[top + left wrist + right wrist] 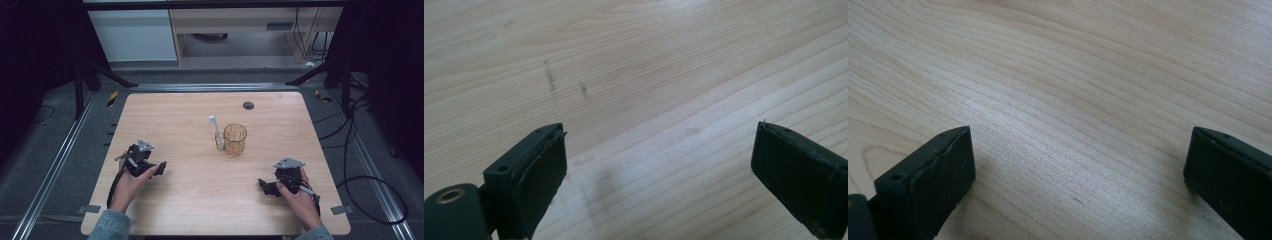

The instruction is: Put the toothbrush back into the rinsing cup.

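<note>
An amber see-through cup (235, 138) stands upright near the middle of the wooden table (200, 200). A white toothbrush (216, 131) leans against the cup's left side, head up. My left gripper (161, 168) rests low at the table's left, held by a hand and pointing right. My right gripper (264, 186) rests at the right, pointing left. In the left gripper view the left gripper (659, 165) is open over bare wood. The right gripper (1080, 170) is open too, with only wood grain between its pads.
A dark round grommet (248, 105) sits near the table's far edge. Black frame legs (82, 75) and cables (365, 170) lie on the grey floor around the table. A pale cabinet (132, 35) stands beyond the far edge.
</note>
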Demonstrator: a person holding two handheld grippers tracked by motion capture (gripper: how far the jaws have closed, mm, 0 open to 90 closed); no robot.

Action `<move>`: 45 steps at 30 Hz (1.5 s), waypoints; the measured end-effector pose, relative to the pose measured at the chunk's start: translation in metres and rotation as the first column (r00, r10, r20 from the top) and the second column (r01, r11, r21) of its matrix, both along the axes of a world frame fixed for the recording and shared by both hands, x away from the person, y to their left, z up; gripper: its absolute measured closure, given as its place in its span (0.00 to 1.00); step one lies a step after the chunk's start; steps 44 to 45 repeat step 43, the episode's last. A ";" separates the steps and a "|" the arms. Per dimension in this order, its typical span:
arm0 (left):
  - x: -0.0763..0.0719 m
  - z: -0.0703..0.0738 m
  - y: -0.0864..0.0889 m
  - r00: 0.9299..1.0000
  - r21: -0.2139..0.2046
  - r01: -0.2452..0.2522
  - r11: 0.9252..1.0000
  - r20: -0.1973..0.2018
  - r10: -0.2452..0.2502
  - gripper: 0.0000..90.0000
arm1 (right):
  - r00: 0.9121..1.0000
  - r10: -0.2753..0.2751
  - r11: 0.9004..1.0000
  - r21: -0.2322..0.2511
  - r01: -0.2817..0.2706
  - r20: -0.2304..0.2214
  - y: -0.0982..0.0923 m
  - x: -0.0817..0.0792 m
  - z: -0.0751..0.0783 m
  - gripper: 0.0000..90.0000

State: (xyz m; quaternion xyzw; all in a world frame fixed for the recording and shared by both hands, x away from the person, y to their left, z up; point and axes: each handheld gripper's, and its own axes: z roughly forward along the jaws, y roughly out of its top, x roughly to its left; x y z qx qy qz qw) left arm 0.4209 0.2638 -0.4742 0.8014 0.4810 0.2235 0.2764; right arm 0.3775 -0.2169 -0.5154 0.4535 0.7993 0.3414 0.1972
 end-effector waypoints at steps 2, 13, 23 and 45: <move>0.001 -0.001 0.007 1.000 0.002 -0.013 1.000 -0.006 0.013 0.08 | 1.000 0.001 1.000 0.001 -0.001 0.000 0.000 0.000 0.000 0.00; 0.007 -0.007 0.033 0.998 0.002 -0.068 0.998 -0.012 0.068 0.08 | 1.000 0.001 1.000 0.001 -0.001 0.000 0.000 0.000 0.000 0.00; 0.012 -0.017 0.044 0.996 -0.005 -0.088 0.996 -0.010 0.088 0.07 | 1.000 0.001 1.000 0.000 -0.001 0.000 0.000 0.000 0.000 0.00; 0.022 -0.035 0.051 0.995 -0.092 -0.086 0.992 0.035 0.089 0.00 | 1.000 0.002 1.000 0.001 -0.002 -0.001 0.000 0.000 0.000 0.00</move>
